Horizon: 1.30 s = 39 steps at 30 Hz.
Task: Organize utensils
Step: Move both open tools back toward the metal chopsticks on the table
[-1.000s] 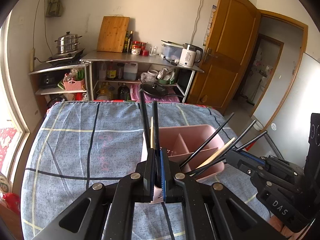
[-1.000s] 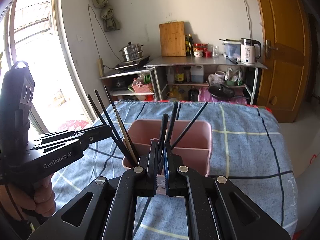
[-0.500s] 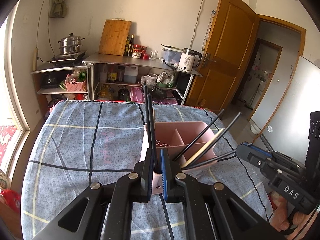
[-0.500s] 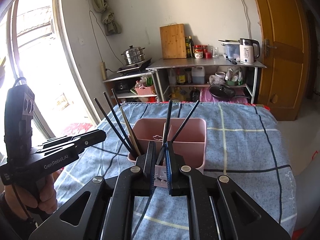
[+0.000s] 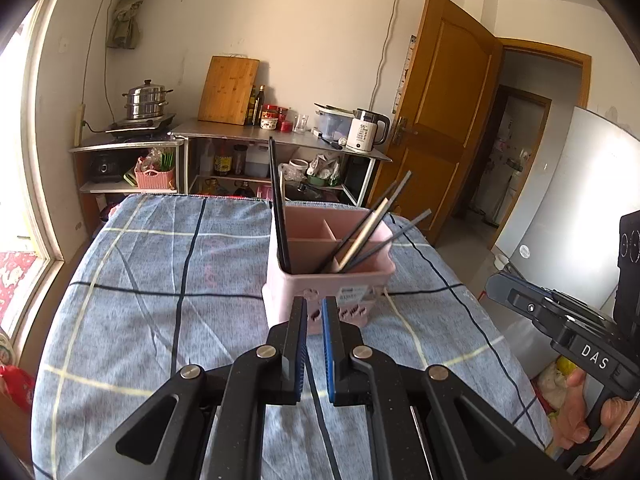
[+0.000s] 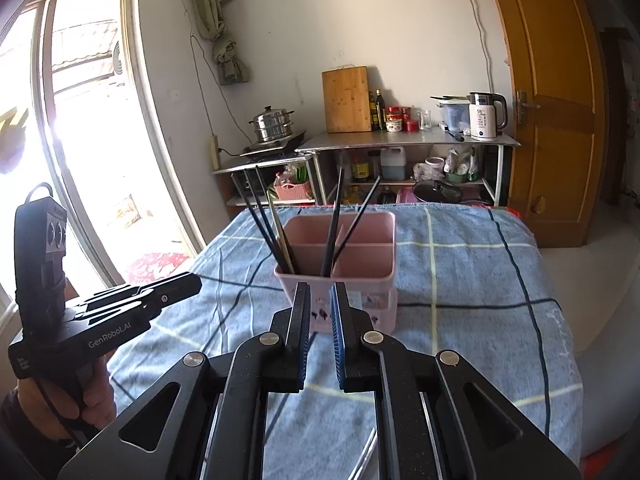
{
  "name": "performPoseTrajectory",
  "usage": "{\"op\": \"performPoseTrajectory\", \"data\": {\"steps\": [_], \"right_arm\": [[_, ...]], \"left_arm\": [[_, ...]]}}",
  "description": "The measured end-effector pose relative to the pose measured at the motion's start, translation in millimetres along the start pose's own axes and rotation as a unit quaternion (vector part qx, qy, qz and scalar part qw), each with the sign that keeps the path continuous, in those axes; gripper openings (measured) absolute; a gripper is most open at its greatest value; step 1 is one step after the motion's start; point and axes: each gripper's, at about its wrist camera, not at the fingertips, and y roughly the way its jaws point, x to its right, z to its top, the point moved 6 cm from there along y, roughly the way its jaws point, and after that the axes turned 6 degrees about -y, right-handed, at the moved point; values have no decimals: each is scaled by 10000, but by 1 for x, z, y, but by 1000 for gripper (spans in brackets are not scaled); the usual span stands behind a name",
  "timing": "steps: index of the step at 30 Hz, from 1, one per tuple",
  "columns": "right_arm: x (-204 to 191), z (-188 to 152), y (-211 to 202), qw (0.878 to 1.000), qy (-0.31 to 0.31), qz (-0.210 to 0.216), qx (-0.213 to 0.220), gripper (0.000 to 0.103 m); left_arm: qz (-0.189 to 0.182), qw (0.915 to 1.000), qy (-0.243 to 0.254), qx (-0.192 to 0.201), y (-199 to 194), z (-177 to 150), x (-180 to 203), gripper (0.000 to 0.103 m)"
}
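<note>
We found both tools empty: left tool (image 5: 314, 312) nearly pressed together, right tool (image 6: 320, 300) slightly spread. Chopsticks (image 6: 332, 224) stood in the holder (image 6: 376, 256) mid-tabletop; light, stiff, slippery, best pinched mid-shaft.

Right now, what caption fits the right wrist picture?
Right gripper, empty, faces a pink holder of chopsticks on a blue checked cloth.
</note>
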Motion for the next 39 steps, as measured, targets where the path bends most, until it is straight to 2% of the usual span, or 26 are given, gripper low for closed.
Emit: {"op": "performPoseTrajectory", "data": {"steps": [16, 27, 39], "right_arm": [[6, -83, -40, 9992, 279, -48, -287, 11], [4, -106, -41, 9985, 273, -70, -471, 11], [20, -140, -17, 9944, 452, -187, -941, 11]], "left_arm": [[-27, 9999, 59, -125, -36, -85, 23, 7], [-72, 9995, 69, -288, -37, -110, 28, 7], [-112, 9975, 60, -688, -11, -130, 28, 7]]}}
